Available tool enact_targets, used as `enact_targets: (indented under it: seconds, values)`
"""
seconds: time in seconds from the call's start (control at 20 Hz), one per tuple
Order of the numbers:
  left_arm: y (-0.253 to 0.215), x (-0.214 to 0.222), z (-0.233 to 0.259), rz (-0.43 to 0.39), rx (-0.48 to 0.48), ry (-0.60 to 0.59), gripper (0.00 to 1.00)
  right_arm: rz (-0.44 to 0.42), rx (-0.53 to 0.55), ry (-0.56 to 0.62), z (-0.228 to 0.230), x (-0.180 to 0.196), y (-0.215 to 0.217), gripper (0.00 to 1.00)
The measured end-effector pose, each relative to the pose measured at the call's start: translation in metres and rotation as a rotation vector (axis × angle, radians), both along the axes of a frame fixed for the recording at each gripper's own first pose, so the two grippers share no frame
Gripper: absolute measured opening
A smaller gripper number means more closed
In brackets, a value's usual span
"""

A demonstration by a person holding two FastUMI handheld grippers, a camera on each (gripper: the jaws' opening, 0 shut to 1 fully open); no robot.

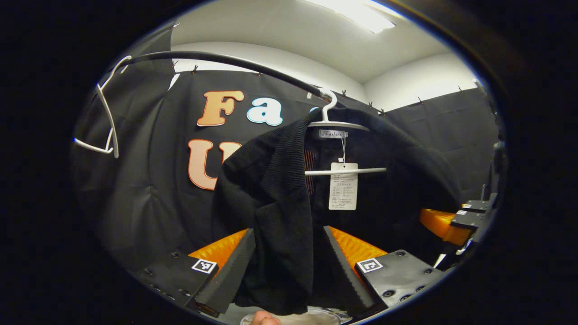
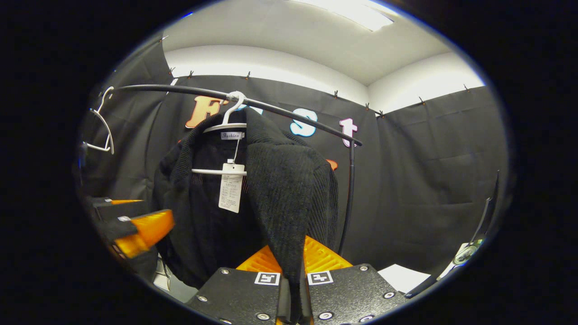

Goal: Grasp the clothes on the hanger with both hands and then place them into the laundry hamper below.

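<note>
Both grippers are taking hold of the black garment's front edges while it is hanging on the rail.

The garment [image 1: 280, 198] is hanging lengthwise toward 6 o'clock from the white hanger [image 1: 336, 124] at 12. The left gripper [image 1: 289, 271] is standing wide, a fold dangling between its fingers, not visibly pinched. The right gripper [image 2: 293, 275] is closing narrowly on the other front edge, so it looks nearer to a firm hold. The rail [image 2: 271, 106] is crossing overhead; the way down looks clear.

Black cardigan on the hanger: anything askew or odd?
Yes. The black cardigan hangs unevenly on the white hanger: both front edges are pulled forward, one between each gripper's jaws. A spare hanger hangs tilted at the rail's far end.
</note>
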State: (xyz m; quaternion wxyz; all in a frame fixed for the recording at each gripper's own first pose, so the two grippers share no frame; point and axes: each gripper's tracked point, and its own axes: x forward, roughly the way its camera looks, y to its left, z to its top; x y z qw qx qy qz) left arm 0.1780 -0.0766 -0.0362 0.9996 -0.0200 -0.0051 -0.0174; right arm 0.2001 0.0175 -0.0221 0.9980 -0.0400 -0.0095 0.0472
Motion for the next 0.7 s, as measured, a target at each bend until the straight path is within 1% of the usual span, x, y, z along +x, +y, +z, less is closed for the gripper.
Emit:
enact_targets:
  seconds: [0.05,0.1,0.15,0.25,0.3,0.35,0.55,0.65,0.7]
  values:
    - [-0.006,0.012,-0.003,0.020,0.018,-0.012,0.97,0.011,0.003,0.004,-0.001,0.000,0.002,0.08]
    - [-0.009,0.022,-0.006,0.052,0.032,-0.020,1.00,0.021,0.002,0.008,-0.003,0.001,0.004,0.08]
    - [-0.009,0.030,-0.011,0.088,0.041,-0.027,0.93,0.028,0.000,0.010,-0.004,0.002,0.005,0.08]
    - [-0.001,0.045,-0.018,0.169,0.084,-0.039,0.96,0.035,0.003,0.022,-0.003,-0.001,0.006,0.08]
    - [0.008,0.050,-0.021,0.204,0.110,-0.044,0.94,0.034,0.007,0.021,-0.001,-0.003,0.005,0.08]
    - [0.019,0.054,-0.024,0.234,0.131,-0.044,0.97,0.032,0.012,0.018,0.001,-0.004,0.004,0.08]
    - [0.084,0.054,-0.021,0.352,0.157,-0.054,0.96,0.023,0.027,0.014,0.006,-0.002,-0.008,0.08]
    - [0.122,0.045,-0.005,0.431,0.187,-0.075,0.96,0.016,0.028,0.013,0.007,-0.001,-0.011,0.08]
    - [0.137,0.040,0.007,0.460,0.198,-0.098,0.99,0.014,0.026,0.012,0.007,-0.005,-0.011,0.08]
